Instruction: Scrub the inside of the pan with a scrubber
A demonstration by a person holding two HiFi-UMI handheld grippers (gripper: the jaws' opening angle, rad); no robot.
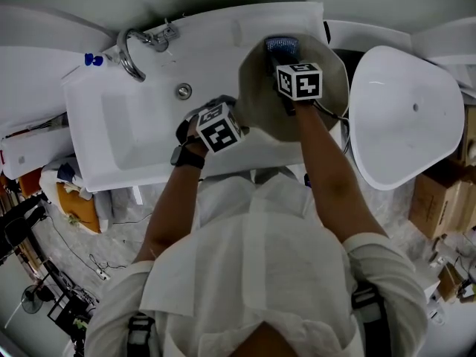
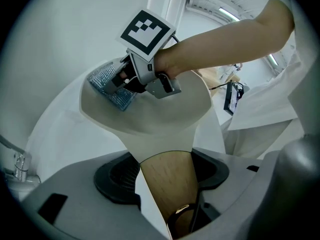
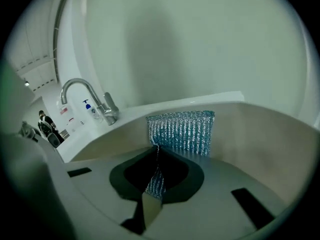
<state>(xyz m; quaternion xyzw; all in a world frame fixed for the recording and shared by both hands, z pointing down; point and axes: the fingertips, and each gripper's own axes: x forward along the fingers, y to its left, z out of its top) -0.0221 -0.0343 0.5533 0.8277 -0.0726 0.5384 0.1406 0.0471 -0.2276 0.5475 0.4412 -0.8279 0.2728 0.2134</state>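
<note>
1. Two grips set: left gripper (image 2: 166, 159) clamps the wooden handle (image 2: 170, 194) of the pan (image 1: 260, 88), over the right end of the sink (image 1: 126, 125); right gripper (image 3: 155, 176) pinches the scrubber (image 3: 182, 131) against the far inner wall.
2. Hold the left hand rigid.
3. Press scrubber flat, sweep overlapping circles from wall to floor.
4. Don't let jaw tips touch the coating.

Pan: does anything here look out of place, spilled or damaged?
Nothing stands out. The left gripper holds the pan by its wooden handle; the right gripper holds the scrubber against its inner wall.
</note>
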